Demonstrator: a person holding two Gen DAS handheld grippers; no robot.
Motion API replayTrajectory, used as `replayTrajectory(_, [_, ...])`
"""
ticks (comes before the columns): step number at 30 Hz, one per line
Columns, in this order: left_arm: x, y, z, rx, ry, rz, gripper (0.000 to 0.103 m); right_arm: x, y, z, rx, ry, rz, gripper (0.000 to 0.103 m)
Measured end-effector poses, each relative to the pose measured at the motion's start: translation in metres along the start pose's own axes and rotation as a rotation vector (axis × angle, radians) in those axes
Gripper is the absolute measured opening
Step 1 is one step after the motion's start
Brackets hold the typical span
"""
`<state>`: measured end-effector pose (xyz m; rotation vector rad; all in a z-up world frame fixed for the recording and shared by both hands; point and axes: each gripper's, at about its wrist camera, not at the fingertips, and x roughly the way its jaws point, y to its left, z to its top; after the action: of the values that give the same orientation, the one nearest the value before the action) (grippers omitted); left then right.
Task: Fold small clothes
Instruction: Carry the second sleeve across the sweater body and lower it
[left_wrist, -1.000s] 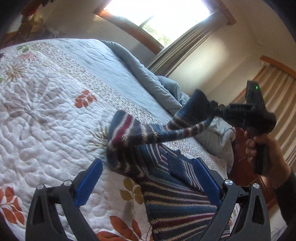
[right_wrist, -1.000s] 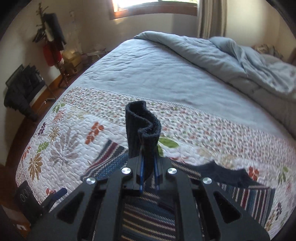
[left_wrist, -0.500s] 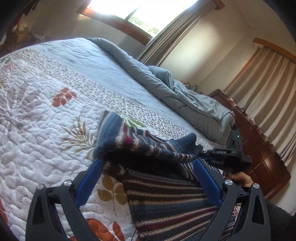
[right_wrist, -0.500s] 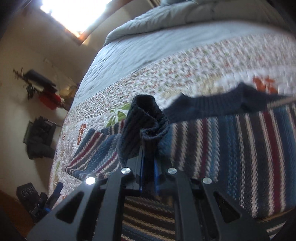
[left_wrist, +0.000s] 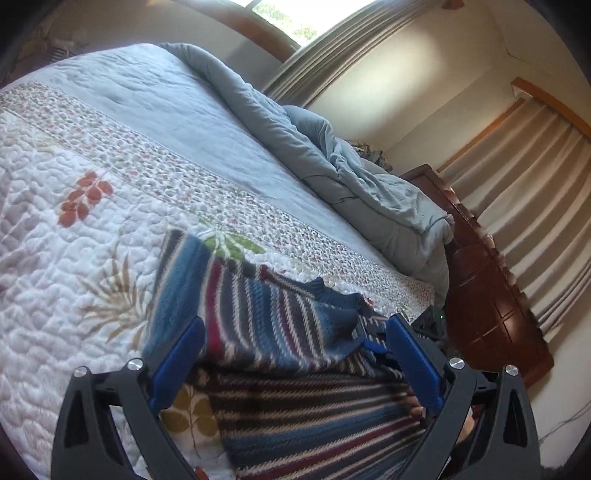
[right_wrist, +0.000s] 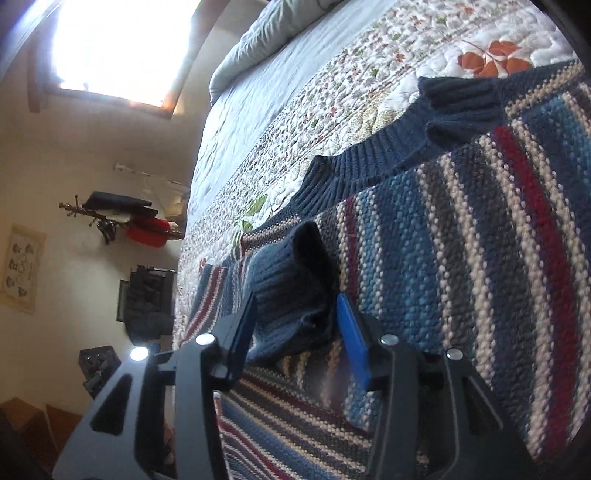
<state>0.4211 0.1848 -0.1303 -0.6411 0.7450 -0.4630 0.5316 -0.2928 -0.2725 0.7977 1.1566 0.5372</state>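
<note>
A blue, red and cream striped knit sweater (left_wrist: 280, 332) lies on the quilted bed. One sleeve is folded across its body (right_wrist: 480, 258). My right gripper (right_wrist: 297, 310) sits low over the sweater and its jaws are opening. The sleeve's navy ribbed cuff (right_wrist: 291, 280) rests loosely between the blue pads (right_wrist: 351, 325). My left gripper (left_wrist: 295, 343) hovers open above the sweater's folded sleeve, with nothing between its fingers (left_wrist: 177, 362). The right gripper's dark body (left_wrist: 432, 325) shows just behind the sweater in the left wrist view.
The white floral quilt (left_wrist: 74, 258) spreads to the left. A rumpled grey-blue duvet (left_wrist: 369, 192) lies farther back. A dark wooden dresser (left_wrist: 491, 314) and curtains stand beyond the bed's edge. A wall rack with clothes (right_wrist: 129, 218) hangs off the other side.
The right gripper swung the sleeve down and across onto the sweater's body, rolled over, and its jaws parted around the cuff. The left gripper drew back a little and stayed open.
</note>
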Motion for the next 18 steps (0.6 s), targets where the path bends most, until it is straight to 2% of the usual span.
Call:
replayTrajectory(3, [0.018,0.001,0.014,0.002,0.053,0.018,0.099,0.007,-0.003,0.003,0.036,0.038,0.019,0.055])
replayTrajectory(4, [0.028,0.003,0.016,0.007,0.082,0.045,0.099,0.011,-0.001,0.003,0.032,0.057,0.035,0.055])
replayTrajectory(6, [0.04,0.007,0.014,0.011,0.115,0.058,0.099,0.014,0.004,0.003,0.032,0.091,0.055,0.056])
replayTrajectory(8, [0.052,0.013,0.009,0.008,0.14,0.084,0.099,0.021,0.008,0.002,0.029,0.114,0.026,0.056])
replayTrajectory(10, [0.059,0.019,0.003,0.004,0.156,0.097,0.099,0.026,0.012,-0.001,0.038,0.13,0.033,0.055])
replayTrajectory(16, [0.069,0.041,-0.012,-0.062,0.18,0.119,0.099,0.029,0.013,0.0,0.063,0.125,0.042,0.031])
replayTrajectory(18, [0.074,0.045,-0.016,-0.072,0.201,0.128,0.099,0.025,0.01,-0.002,0.047,0.137,0.038,0.016])
